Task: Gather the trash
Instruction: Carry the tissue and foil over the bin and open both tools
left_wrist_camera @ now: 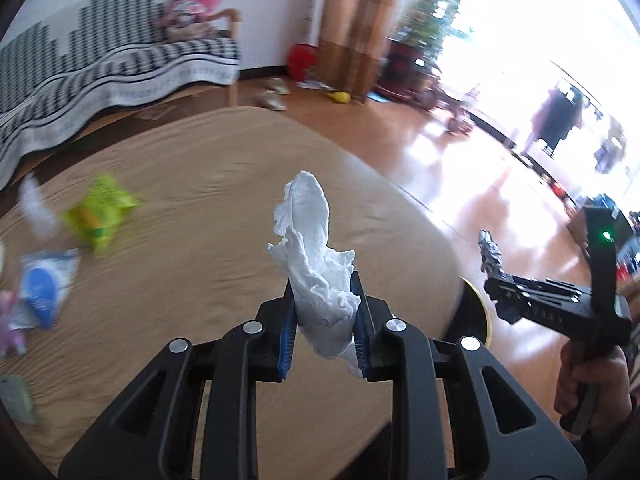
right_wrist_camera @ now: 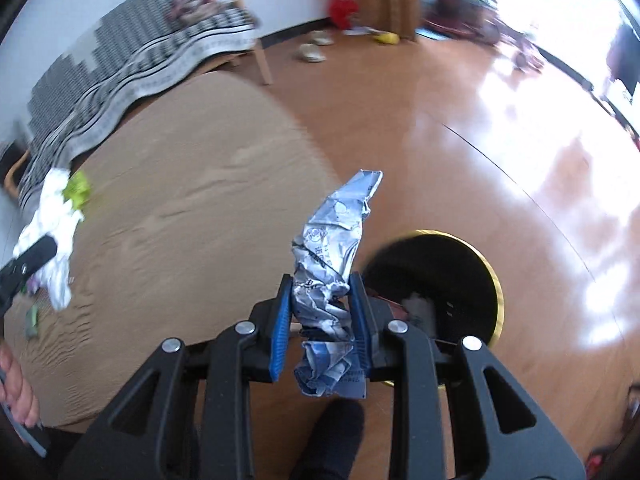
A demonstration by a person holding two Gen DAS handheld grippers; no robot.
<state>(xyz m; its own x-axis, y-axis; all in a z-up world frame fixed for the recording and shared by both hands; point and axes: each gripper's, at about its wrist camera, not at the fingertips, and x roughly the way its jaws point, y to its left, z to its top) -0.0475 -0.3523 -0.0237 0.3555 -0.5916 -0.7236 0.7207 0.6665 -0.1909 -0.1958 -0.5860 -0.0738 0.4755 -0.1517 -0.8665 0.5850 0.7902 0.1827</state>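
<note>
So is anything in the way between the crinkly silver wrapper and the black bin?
Nothing visible. The right claw is shut on the silver wrapper beside the table edge, and the black bin sits open on the floor just beyond it.

Left hand-held gripper (left_wrist_camera: 324, 320) clamped on white tissue (left_wrist_camera: 316, 264); right hand-held gripper (right_wrist_camera: 322, 316) clamped on crumpled wrapper (right_wrist_camera: 332, 264).

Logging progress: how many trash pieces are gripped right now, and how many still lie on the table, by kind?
Gripped tissue: 1, white tissue
Gripped wrapper: 1, silver-blue wrapper
Table packets: 2, green packet, blue-white packet
Other blurred table bits: unclear
Total: 4
</note>
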